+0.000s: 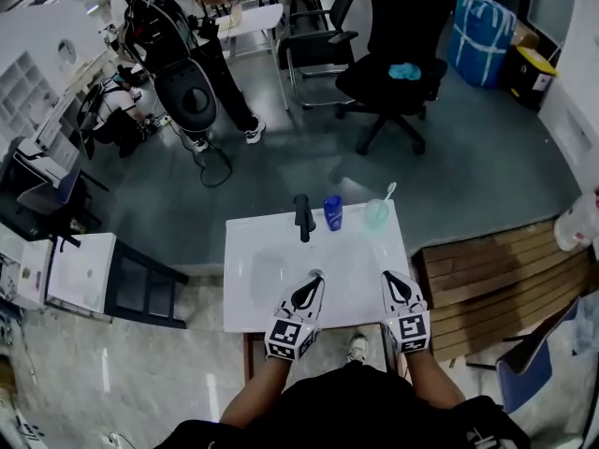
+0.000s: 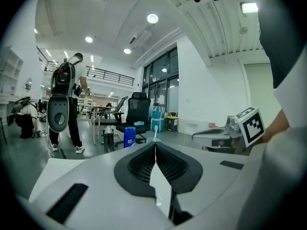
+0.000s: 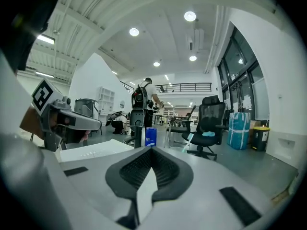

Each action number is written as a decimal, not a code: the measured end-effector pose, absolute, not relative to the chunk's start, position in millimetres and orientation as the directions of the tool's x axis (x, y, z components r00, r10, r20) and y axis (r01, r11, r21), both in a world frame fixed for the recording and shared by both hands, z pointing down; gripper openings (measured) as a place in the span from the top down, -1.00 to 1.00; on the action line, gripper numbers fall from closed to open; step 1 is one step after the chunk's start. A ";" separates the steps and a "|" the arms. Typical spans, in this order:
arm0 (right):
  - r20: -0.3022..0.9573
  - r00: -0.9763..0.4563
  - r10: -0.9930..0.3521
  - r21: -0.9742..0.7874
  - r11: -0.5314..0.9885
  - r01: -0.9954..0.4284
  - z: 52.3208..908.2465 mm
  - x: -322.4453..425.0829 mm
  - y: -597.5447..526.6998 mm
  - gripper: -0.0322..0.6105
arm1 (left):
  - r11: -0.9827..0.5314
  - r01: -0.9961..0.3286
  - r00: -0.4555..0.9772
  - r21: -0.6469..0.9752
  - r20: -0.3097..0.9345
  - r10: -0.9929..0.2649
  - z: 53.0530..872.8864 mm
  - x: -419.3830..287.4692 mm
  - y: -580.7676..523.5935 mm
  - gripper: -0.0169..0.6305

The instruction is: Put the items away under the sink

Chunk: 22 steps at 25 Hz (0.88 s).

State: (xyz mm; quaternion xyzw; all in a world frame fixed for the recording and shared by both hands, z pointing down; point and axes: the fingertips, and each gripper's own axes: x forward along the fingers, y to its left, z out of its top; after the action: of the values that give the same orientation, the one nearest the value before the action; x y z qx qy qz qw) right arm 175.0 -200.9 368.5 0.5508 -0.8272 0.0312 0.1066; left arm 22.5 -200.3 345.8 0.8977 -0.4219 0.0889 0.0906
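At the near edge of the smooth white worktop, the left tongs and right tongs are each pressed together, ribbed black pads meeting with nothing between. Along the far edge stand a matte black faucet, a blue cylindrical bottle and a translucent cup holding a toothbrush.

A grey floor spreads across an open office. A black chair stands near a blue bag and a yellow-topped bin. Wooden slats lie at the right and a white cabinet at the left. Round ceiling lights glow. Tall windows line the right wall, and a railing crosses the far end.
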 end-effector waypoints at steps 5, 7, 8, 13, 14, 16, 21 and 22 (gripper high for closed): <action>0.233 -0.374 -0.898 0.046 0.395 -0.918 381.9 187.1 -225.1 0.85 | -0.591 -0.802 0.594 0.092 0.225 -0.772 347.7 30.5 -224.7 0.88; 0.238 -0.377 -0.895 0.047 0.398 -0.916 383.3 189.5 -235.5 0.84 | -0.582 -0.808 0.586 0.093 0.227 -0.778 349.1 31.7 -234.0 0.88; 0.244 -0.375 -0.895 0.045 0.396 -0.917 383.7 190.6 -240.3 0.85 | -0.577 -0.811 0.582 0.095 0.232 -0.779 350.5 31.9 -237.8 0.88; 0.276 -0.375 -0.885 0.018 0.395 -0.919 395.0 195.2 -264.6 0.84 | -0.555 -0.824 0.563 0.110 0.258 -0.785 361.8 34.7 -251.3 0.88; 0.281 -0.376 -0.883 0.013 0.395 -0.919 397.9 196.1 -269.9 0.84 | -0.554 -0.825 0.562 0.111 0.264 -0.784 364.9 35.9 -253.7 0.88; 0.293 -0.377 -0.879 0.008 0.397 -0.918 403.7 196.8 -279.7 0.84 | -0.553 -0.826 0.560 0.111 0.275 -0.782 370.4 37.8 -258.5 0.88; 0.320 -0.383 -0.866 -0.001 0.404 -0.915 418.6 199.7 -298.0 0.78 | -0.544 -0.831 0.553 0.122 0.292 -0.780 383.6 40.3 -267.7 0.88; 0.324 -0.384 -0.865 -0.005 0.404 -0.915 422.0 200.5 -301.7 0.70 | -0.542 -0.832 0.552 0.123 0.296 -0.780 386.6 40.3 -269.8 0.88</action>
State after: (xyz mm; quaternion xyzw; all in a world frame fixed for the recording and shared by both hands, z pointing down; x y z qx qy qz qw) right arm 200.5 -301.7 422.0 0.5382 -0.8266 0.0920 0.1364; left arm 40.3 -269.8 386.6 0.8719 -0.4620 0.1034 0.1251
